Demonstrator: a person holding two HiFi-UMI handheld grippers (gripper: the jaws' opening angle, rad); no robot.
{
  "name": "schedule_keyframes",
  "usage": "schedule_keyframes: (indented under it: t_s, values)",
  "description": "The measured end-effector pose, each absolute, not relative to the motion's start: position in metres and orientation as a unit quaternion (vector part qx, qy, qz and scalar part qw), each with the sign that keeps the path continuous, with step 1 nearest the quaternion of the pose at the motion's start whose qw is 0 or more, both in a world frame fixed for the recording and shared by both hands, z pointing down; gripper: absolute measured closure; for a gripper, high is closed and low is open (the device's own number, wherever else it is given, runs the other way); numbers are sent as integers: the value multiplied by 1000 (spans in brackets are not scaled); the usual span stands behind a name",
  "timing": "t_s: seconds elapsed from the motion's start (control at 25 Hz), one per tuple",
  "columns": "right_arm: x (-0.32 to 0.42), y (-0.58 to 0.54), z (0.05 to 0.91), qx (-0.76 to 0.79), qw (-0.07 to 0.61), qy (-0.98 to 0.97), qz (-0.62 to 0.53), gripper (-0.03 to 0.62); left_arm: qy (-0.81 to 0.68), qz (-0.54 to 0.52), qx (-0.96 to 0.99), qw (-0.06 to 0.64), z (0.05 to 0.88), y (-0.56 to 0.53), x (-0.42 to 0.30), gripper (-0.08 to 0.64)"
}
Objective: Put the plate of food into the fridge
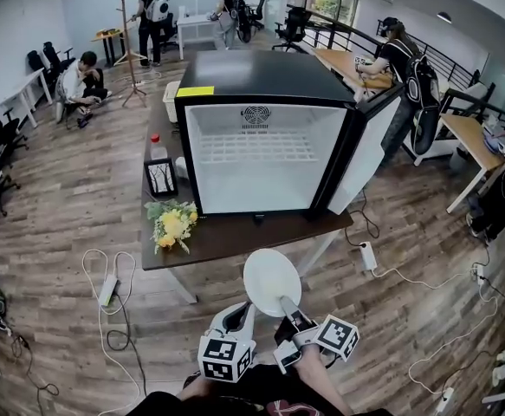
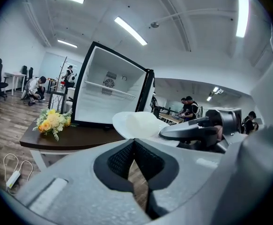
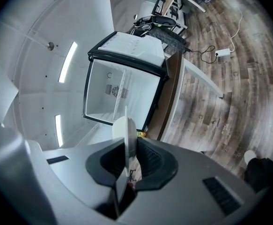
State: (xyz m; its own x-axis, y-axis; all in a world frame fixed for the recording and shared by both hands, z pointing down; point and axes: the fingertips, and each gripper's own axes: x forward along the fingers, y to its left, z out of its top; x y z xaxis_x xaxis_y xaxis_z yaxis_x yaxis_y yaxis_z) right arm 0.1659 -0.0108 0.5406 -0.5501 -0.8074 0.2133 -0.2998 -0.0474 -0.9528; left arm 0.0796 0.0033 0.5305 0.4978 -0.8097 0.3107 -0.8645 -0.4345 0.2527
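My right gripper [image 1: 290, 305] is shut on the near rim of a white plate [image 1: 272, 280], held level in front of the table; its top looks plain white. In the right gripper view the plate [image 3: 126, 134] stands edge-on between the pads of the right gripper [image 3: 126, 147]. My left gripper [image 1: 244, 308] is just left of the plate's near edge, jaws together, nothing in them [image 2: 134, 142]. The black fridge [image 1: 256, 185] stands open on the table beyond the plate, white inside with one wire shelf [image 1: 252, 148]. It also shows ahead of each gripper: fridge [image 2: 107, 97], fridge [image 3: 120, 90].
The fridge door [image 1: 369, 150] hangs open to the right. On the dark table [image 1: 235, 237], left of the fridge, lie yellow flowers [image 1: 172, 225], a small picture frame [image 1: 159, 178] and a red-capped bottle [image 1: 155, 146]. Cables and power strips [image 1: 107, 291] lie on the wood floor. People work at desks behind.
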Motion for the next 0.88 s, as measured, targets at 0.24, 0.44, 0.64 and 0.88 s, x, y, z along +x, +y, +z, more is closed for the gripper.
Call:
schedule_keyframes:
  t_s: [0.24,0.44,0.64,0.88]
  values:
    - [175,-32,543,-415,214,656,-593,541,-511,70,835,193,532,-16,87,552]
    - [175,-43,544,-412,209,659,-593,541,-518,74,828,199,538,-23,87,552]
    - [171,-65,537,-410,204,665,-591,541,-523,70,826,201,537,-46,86,552]
    - [154,-104,524,-404,206,667,-591,542,-527,61,824,198,524,-85,72,552]
